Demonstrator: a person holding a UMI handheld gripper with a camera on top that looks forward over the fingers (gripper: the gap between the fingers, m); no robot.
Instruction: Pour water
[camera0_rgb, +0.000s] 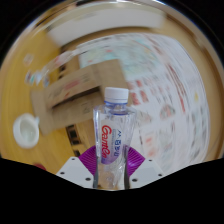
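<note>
Item one, far left beyond the tool: a white cup (27, 127), seen from above with its rim round and pale, stood on the brown surface (45, 75); its contents could not be made out. Item two, nearer the middle: a tan cardboard box (62, 107) lay on the same surface, between the cup and the bottle and apart from both. Item three, centre: a clear plastic water bottle (112, 138) with a white cap and a label printed in red and purple lettering, held roughly upright with the cap tilted slightly rightward; the water level inside could not be read. Item four, at the bottle's base: the tool (111, 166), its two white fingers closed against the lower body of the bottle, one at each side, with the purple pads (90, 157) pressing on the plastic. Item five, right of the bottle: a blurred spread of white and reddish printed material, too smeared to identify.
</note>
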